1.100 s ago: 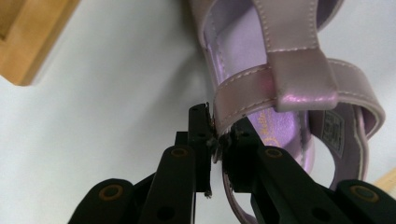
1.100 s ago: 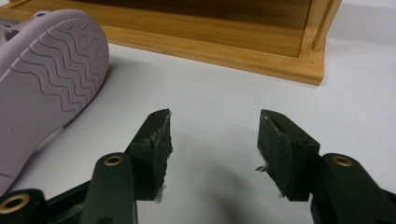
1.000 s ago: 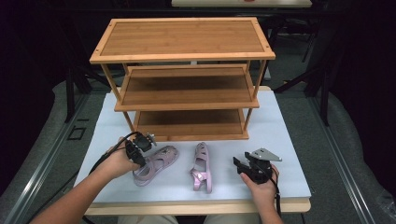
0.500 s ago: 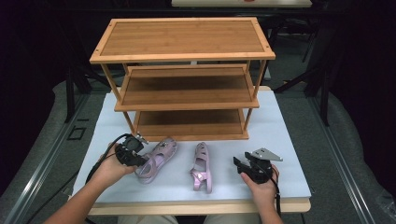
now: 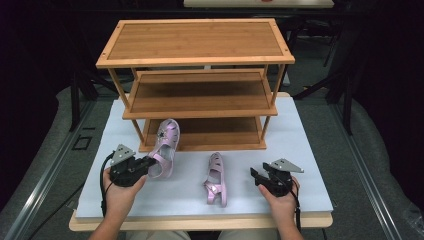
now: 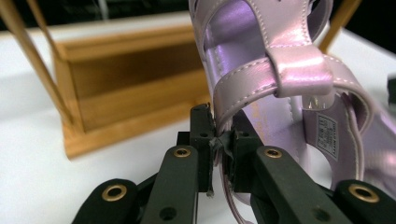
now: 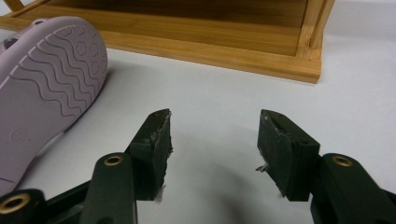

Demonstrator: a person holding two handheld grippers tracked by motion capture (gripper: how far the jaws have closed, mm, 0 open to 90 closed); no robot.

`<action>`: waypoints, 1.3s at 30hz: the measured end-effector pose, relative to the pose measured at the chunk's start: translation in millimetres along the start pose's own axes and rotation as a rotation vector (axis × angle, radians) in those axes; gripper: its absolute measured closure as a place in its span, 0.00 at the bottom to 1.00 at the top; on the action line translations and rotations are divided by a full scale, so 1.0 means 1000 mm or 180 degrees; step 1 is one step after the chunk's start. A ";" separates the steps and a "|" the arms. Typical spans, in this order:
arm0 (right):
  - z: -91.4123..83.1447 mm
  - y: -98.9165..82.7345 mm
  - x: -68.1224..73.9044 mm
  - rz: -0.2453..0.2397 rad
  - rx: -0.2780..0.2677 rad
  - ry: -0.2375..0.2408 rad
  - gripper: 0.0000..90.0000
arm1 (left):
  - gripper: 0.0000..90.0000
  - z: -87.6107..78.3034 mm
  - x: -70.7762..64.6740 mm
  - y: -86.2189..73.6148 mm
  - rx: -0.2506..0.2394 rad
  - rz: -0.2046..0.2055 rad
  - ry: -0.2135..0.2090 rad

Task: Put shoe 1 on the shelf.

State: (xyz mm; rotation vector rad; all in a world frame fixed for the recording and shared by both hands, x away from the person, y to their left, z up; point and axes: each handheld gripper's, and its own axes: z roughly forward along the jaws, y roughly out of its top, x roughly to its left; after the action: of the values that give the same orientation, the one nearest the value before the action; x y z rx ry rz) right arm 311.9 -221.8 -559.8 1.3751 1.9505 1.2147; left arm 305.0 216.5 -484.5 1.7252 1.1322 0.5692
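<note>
My left gripper (image 5: 148, 162) is shut on the heel strap of a shiny pink sandal (image 5: 163, 146), which hangs lifted off the table with its toe pointing at the rack's bottom shelf. The left gripper view has the strap (image 6: 243, 88) pinched between the jaws of the left gripper (image 6: 219, 140). A second pink sandal (image 5: 216, 179) lies on its side on the white table top (image 5: 310, 150), and its ribbed sole (image 7: 42, 93) fills the left of the right gripper view. Just right of that sandal my right gripper (image 5: 256, 176) (image 7: 212, 140) rests open, with nothing between its jaws.
A three-tier bamboo shoe rack (image 5: 197, 75) stands at the back of the table, its shelves bare. Its bottom shelf edge (image 7: 210, 51) runs across ahead of the right gripper. The table's front edge (image 5: 200, 220) is close behind both hands.
The left gripper has lifted the sandal off the table and swung its toe up toward the rack's bottom shelf. The right gripper and the other sandal have stayed put.
</note>
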 end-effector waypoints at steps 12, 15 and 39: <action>0.000 -0.001 -0.002 0.0058 0.0009 0.0016 0.49 | 0.92 -0.017 -0.028 -0.003 -0.0979 -0.0252 0.0466; 0.000 -0.001 -0.001 0.0057 0.0010 0.0036 0.49 | 0.92 -0.017 -0.033 0.000 -0.1102 -0.0309 0.0458; -0.002 -0.001 -0.007 0.0133 0.0011 0.0057 0.49 | 0.92 0.007 -0.042 0.080 -0.1485 -0.0348 0.0421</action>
State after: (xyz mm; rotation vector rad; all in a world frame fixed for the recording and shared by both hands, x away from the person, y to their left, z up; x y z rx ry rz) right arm 312.8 -228.6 -560.7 1.4180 1.9462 1.2473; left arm 325.4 167.1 -411.3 1.2332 1.0747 0.8161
